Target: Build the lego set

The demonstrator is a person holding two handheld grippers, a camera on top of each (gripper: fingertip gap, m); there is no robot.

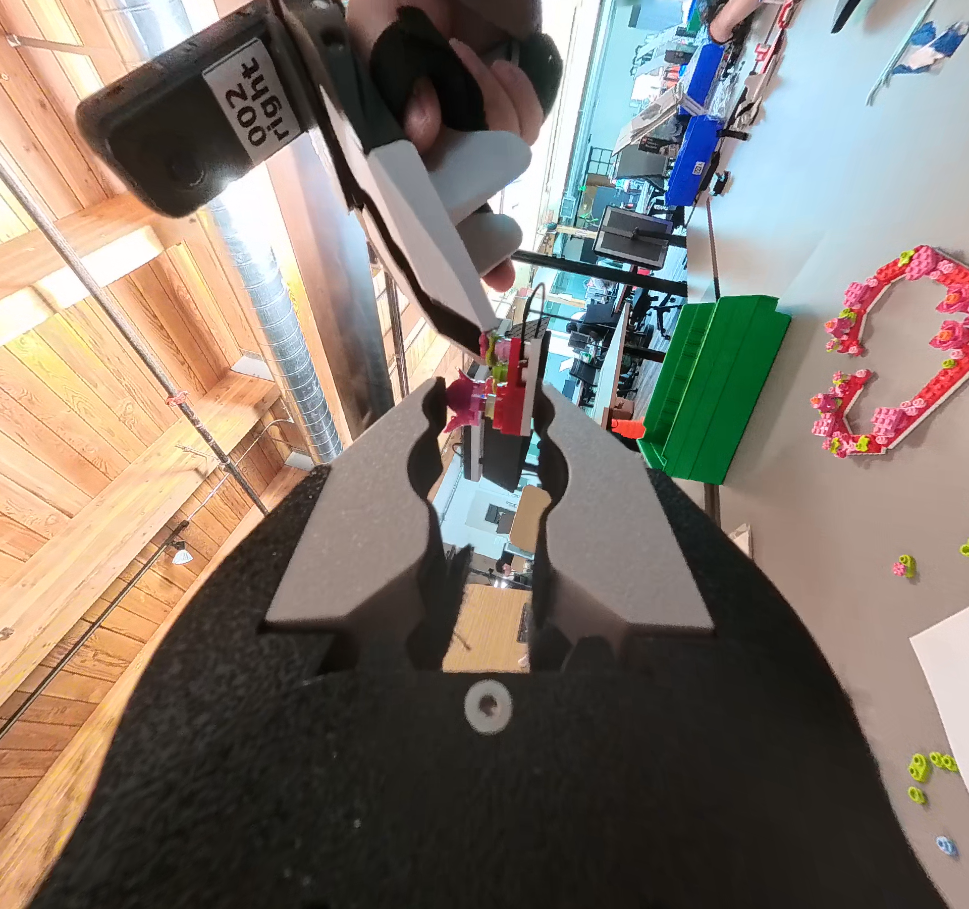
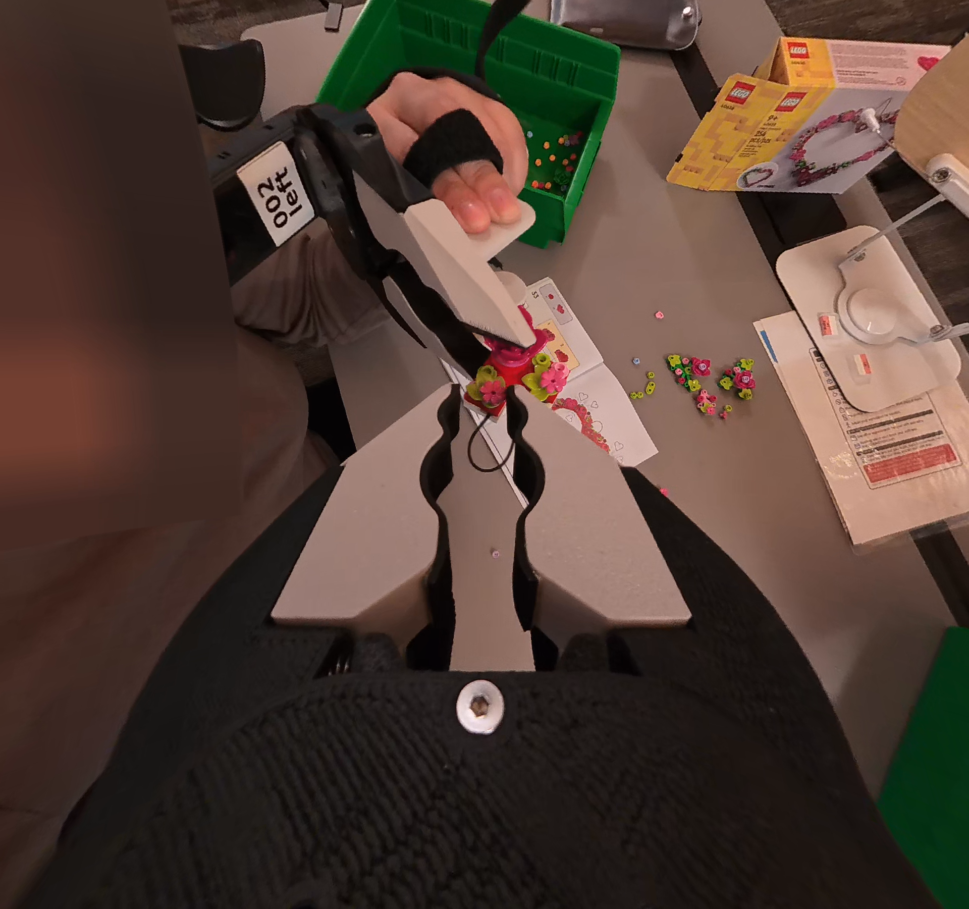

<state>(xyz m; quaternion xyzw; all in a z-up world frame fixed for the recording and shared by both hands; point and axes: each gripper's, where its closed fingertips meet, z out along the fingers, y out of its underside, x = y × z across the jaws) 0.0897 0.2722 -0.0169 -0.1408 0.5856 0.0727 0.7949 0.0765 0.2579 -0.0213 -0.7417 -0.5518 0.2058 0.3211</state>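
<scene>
A small red Lego segment (image 1: pixel 511 401) with lime leaves and pink flowers is held in the air between both grippers. My left gripper (image 1: pixel 490 393) is shut on it, one finger on a magenta flower (image 1: pixel 461 404), the other on its white underside. My right gripper (image 2: pixel 485 392) is shut on the corner of the same segment (image 2: pixel 493 393). In the left wrist view the right gripper (image 1: pixel 487 336) comes in from the upper left. In the right wrist view the left gripper (image 2: pixel 521 343) pinches the magenta flower (image 2: pixel 511 357). A thin black cord loop (image 2: pixel 482 456) hangs below the segment.
A heart-shaped red and pink Lego wreath (image 1: pixel 891 359) lies on the grey table (image 2: pixel 708 464). A green bin (image 2: pixel 603 97) holds small pieces. Loose flower clusters (image 2: pixel 702 380), an instruction booklet (image 2: pixel 618 422), yellow Lego boxes (image 2: pixel 734 139) and a white magnifier stand (image 2: pixel 807 275) lie around.
</scene>
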